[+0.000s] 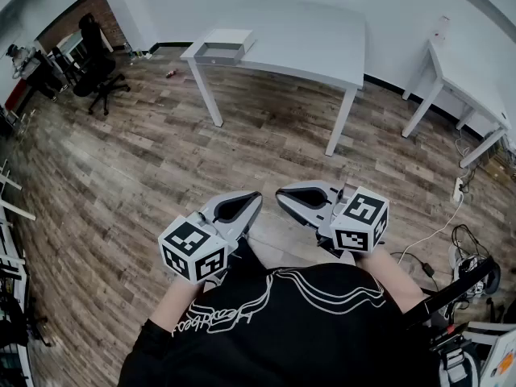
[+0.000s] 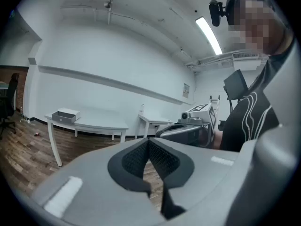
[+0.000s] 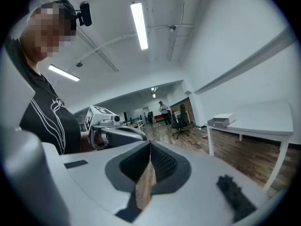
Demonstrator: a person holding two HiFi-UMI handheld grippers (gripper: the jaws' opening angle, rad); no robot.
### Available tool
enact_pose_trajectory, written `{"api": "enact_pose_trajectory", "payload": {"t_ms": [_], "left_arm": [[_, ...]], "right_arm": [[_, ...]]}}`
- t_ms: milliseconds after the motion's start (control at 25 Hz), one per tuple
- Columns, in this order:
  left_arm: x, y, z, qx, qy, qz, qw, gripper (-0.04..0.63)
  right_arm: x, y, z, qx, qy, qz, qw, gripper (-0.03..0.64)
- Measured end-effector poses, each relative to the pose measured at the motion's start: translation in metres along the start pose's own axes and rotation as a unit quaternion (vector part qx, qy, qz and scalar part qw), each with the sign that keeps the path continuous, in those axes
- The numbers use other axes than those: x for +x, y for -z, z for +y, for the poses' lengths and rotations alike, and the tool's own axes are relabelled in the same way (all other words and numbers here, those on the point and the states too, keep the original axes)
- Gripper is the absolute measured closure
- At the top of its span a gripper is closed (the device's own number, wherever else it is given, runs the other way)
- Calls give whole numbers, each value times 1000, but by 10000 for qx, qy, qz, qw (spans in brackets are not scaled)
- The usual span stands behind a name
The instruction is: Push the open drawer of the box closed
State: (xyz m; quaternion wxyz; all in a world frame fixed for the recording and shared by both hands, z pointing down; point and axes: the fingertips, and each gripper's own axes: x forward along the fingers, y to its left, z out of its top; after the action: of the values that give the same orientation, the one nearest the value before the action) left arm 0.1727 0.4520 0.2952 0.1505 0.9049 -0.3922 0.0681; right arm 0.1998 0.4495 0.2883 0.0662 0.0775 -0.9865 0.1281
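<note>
A small white box [image 1: 229,42] sits on the left front corner of a white table [image 1: 306,39] far ahead, with its grey drawer [image 1: 214,53] pulled out toward the table edge. The same box [image 2: 66,115] is small in the left gripper view, and the box [image 3: 222,121] also appears in the right gripper view. Both grippers hang close to my body, far from the table. My left gripper [image 1: 257,194] [image 2: 148,140] is shut and holds nothing. My right gripper [image 1: 280,193] [image 3: 150,145] is shut too, its tips facing the left one's.
Wood floor lies between me and the table. A black office chair [image 1: 97,72] stands at the far left. A second white table [image 1: 463,95] is at the right, with a power strip [image 1: 457,189] and cables on the floor below it. A person [image 3: 163,109] stands far off.
</note>
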Motion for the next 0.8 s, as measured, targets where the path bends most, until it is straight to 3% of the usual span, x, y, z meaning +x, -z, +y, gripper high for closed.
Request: {"api": "enact_pose_trajectory", "payload": {"t_ms": [200, 480, 800], "left_arm": [[14, -1, 64, -60, 122, 79, 9999, 589], [27, -10, 208, -296, 51, 256, 9992, 589], [33, -37, 349, -67, -53, 397, 9992, 589]], "right_arm": [[48, -3, -46, 113, 87, 21, 9999, 607], [152, -22, -142, 434, 195, 43, 9989, 607], [260, -53, -228, 469, 288, 103, 9984, 607]]}}
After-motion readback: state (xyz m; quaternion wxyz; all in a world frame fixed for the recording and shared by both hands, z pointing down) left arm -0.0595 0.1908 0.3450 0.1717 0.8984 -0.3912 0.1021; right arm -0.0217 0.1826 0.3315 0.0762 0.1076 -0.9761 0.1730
